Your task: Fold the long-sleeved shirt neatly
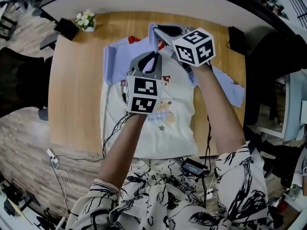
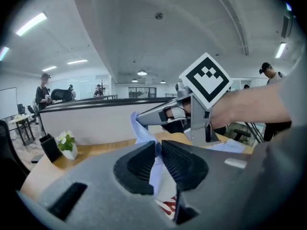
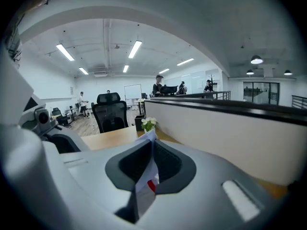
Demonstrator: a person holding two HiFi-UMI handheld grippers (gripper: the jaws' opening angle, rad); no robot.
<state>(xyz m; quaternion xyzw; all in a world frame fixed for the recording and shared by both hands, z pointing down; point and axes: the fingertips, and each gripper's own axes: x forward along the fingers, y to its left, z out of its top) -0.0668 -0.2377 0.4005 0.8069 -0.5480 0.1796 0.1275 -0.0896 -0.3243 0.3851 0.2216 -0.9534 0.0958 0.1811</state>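
A white long-sleeved shirt (image 1: 165, 123) with light blue sleeves and a printed front lies on the wooden table (image 1: 76, 90). Its right sleeve (image 1: 230, 87) sticks out sideways. My left gripper (image 1: 152, 60) is over the chest area, shut on a pinch of the shirt's pale fabric (image 2: 156, 169). My right gripper (image 1: 162, 31) is farther back near the collar, shut on a fold of the cloth (image 3: 146, 176). In the left gripper view the right gripper (image 2: 140, 120) lifts a blue edge of cloth (image 2: 139, 129) off the table. The cloth under both grippers is partly hidden.
A small white flower pot (image 1: 85, 20) and a black holder (image 1: 66, 28) stand at the table's far left corner. Cables (image 1: 57, 162) and a black device (image 1: 194, 166) lie at the near edge. A low white partition (image 2: 96, 123) runs behind the table; an office chair (image 3: 109, 111) stands beyond.
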